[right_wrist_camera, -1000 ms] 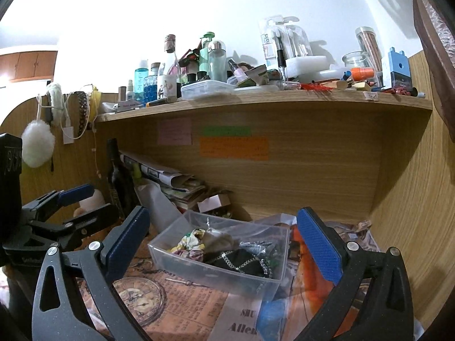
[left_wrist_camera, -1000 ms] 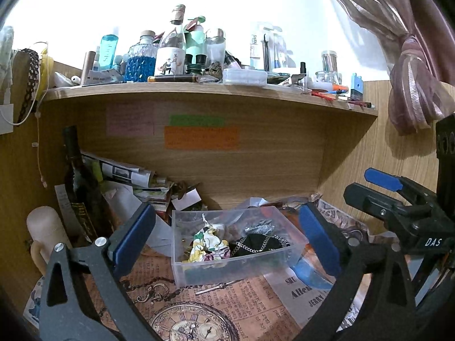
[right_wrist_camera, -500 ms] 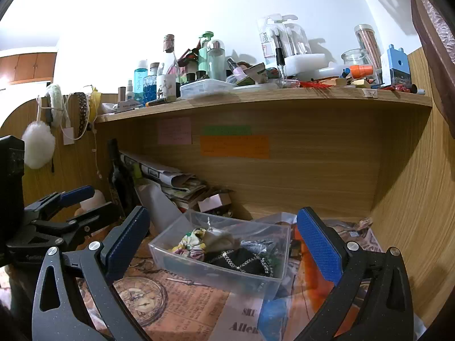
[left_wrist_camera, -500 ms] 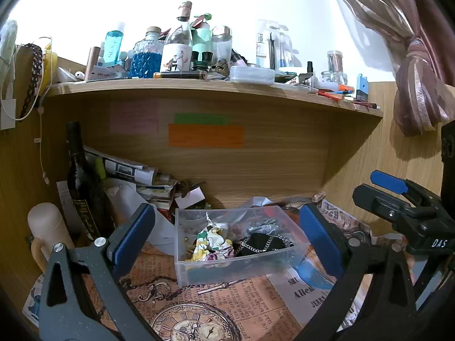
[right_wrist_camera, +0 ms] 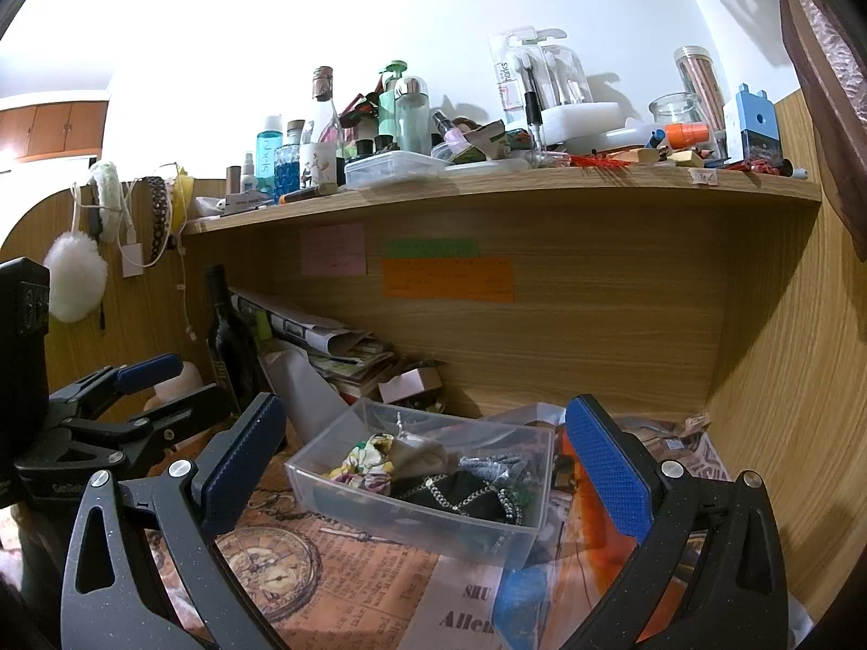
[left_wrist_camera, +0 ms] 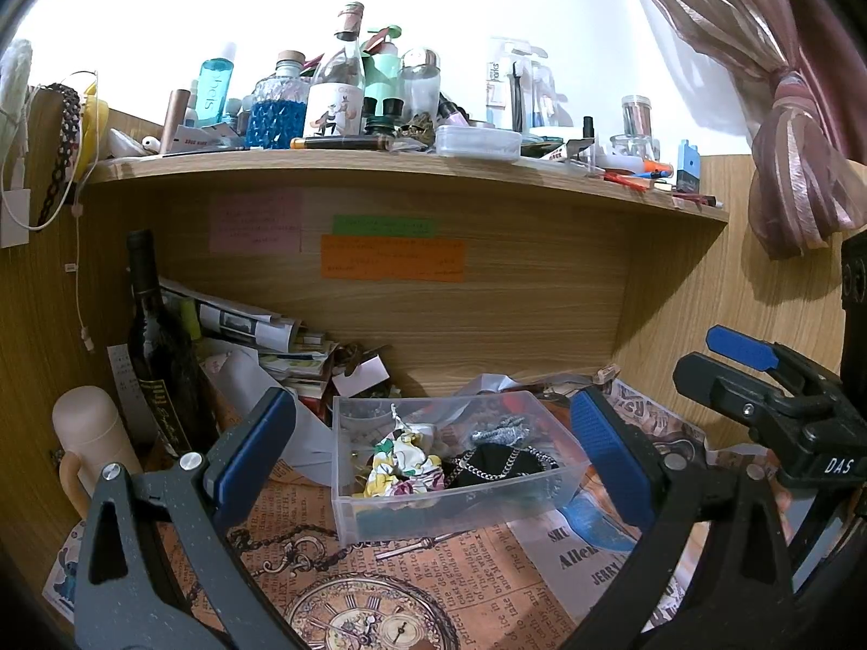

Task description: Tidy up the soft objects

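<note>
A clear plastic bin stands on the printed desk paper under the shelf. In it lie a floral cloth scrunchie, a black soft pouch with a chain and a grey fabric piece. My left gripper is open and empty, its fingers either side of the bin, short of it. My right gripper is open and empty, also short of the bin. Each gripper shows in the other's view: the right, the left.
A dark wine bottle and a beige flask stand at the left. Newspapers and booklets are piled behind the bin. The shelf above is crowded with bottles and jars. A wooden side wall closes the right.
Both views have drifted slightly; the bin sits a little lower and nearer in the left wrist view. Both grippers stay open and empty.
</note>
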